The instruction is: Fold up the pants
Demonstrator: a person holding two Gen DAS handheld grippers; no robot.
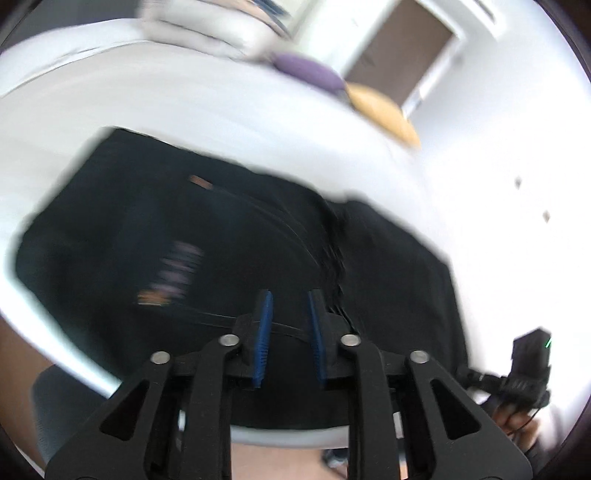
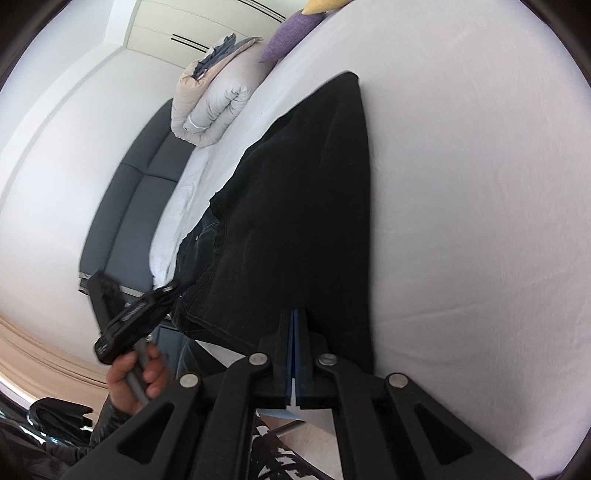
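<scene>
Black pants [image 1: 221,240] lie on a white bed [image 1: 184,103]; the view is motion-blurred. My left gripper [image 1: 290,295] is open just above the pants near their waist, its blue pads [image 1: 264,321] apart with nothing between them. In the right wrist view the pants [image 2: 295,203] stretch away along the bed [image 2: 461,184]. My right gripper [image 2: 297,314] is shut on the near edge of the pants. The left gripper [image 2: 140,317] and the hand holding it show at the lower left of that view.
A purple cushion [image 1: 306,70] and a yellow cushion [image 1: 384,110] lie at the far side of the bed. A rolled duvet [image 2: 214,103] lies beside the purple cushion [image 2: 291,33]. A dark padded headboard [image 2: 129,206] runs along the wall.
</scene>
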